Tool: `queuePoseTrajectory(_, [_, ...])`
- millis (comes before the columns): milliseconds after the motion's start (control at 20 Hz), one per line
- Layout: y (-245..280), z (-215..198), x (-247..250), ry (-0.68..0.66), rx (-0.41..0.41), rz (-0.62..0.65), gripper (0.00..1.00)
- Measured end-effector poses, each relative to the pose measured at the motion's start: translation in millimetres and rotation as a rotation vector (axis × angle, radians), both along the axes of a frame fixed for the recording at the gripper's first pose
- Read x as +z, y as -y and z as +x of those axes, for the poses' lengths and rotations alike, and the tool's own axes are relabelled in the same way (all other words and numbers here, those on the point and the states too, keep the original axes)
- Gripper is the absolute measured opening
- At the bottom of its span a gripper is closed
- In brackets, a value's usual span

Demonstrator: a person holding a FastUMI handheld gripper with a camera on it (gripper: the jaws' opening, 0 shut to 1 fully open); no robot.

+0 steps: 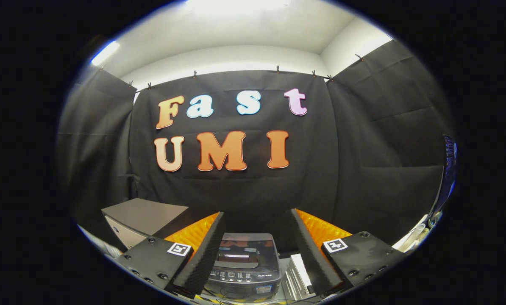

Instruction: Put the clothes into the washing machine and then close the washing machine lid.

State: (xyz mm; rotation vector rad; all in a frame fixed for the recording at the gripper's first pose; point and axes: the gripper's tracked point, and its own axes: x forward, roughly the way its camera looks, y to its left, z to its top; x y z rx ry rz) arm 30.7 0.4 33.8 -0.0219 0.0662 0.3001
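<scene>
Tool (253,254) open and empty above the washing machine (245,262), lid seemingly down

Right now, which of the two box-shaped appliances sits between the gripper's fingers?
The dark washing machine with the glossy closed lid and button panel. The grey cabinet stands off beyond the left finger. The gripper is open, holding nothing.

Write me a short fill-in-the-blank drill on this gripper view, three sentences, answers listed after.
1. The tongs are ____, with nothing held between the fingers.
2. The washing machine sits between and just ahead of the fingers, and its lid is ____.
3. The grey cabinet stands to the ____ of the washing machine.

Missing words: open; closed; left
</scene>
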Motion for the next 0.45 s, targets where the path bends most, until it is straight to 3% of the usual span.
queuePoseTrajectory(450, [6, 3, 22, 0.037, -0.030, -0.033, 0.98])
